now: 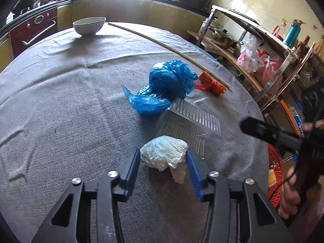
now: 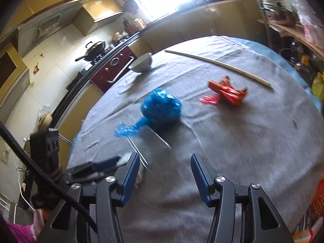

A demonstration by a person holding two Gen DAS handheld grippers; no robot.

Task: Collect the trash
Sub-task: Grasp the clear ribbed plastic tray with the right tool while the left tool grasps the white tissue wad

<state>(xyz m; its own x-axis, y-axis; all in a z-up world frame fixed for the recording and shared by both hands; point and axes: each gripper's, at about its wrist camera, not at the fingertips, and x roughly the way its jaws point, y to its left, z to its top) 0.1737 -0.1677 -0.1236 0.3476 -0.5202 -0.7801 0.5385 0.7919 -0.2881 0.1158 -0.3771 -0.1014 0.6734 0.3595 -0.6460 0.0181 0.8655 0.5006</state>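
Left wrist view: the left gripper (image 1: 163,168) points down at a steep slant over a round table covered in grey cloth (image 1: 60,105). Its two blue pads sit against either side of a crumpled white paper wad (image 1: 165,154), which rests on the cloth; the jaws are narrowed onto it. Just beyond the wad lies a clear ribbed plastic tray (image 1: 190,121), tipped and overlapping the edge of a blue plastic bag (image 1: 162,85). A red wrapper (image 1: 210,83) lies just right of the bag, close to a long pale stick (image 1: 172,48). A white bowl (image 1: 89,25) stands upright at the far side of the table. At the right edge, the right gripper (image 1: 263,130) enters as a dark body, with a person's hand (image 1: 291,194) on the handle below it. A red mesh basket (image 1: 275,174) sits off the table edge beneath that hand.

Right wrist view, partly blurred: the right gripper (image 2: 165,174) slants down over the cloth, jaws part open with nothing between the pads. The clear tray (image 2: 149,147) lies just ahead of its left finger. The left gripper (image 2: 97,168) reaches in from the left, the white wad (image 2: 125,158) at its tip. The blue bag (image 2: 161,106) and red wrapper (image 2: 226,92) lie farther out, well apart.
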